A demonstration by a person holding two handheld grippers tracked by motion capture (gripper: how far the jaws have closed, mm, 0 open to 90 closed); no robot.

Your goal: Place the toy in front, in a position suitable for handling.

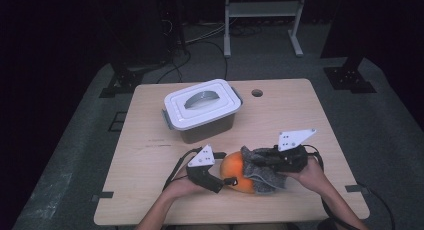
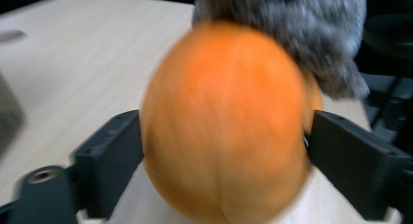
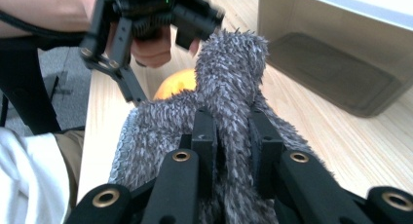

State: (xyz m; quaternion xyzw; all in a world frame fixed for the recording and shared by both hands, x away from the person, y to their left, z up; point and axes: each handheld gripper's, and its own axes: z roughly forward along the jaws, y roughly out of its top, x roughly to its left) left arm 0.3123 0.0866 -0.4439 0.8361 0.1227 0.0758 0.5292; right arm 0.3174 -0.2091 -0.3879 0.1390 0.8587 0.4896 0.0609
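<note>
Orange ball (image 1: 235, 171), grey cloth (image 1: 260, 170), lidded storage box (image 1: 202, 108)

orange ball (image 2: 229, 121) blurred; grey cloth (image 1: 260, 172) hides its right side.

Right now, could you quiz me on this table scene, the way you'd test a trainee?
1. True or false: the white lid is on the storage box.
2. What do the right tongs pinch? A) orange ball B) grey fuzzy cloth C) cable
3. Which round thing sits between the left tongs' jaws?

Key
1. True.
2. B: the grey fuzzy cloth.
3. The orange ball, with the cloth draped against it.
</note>
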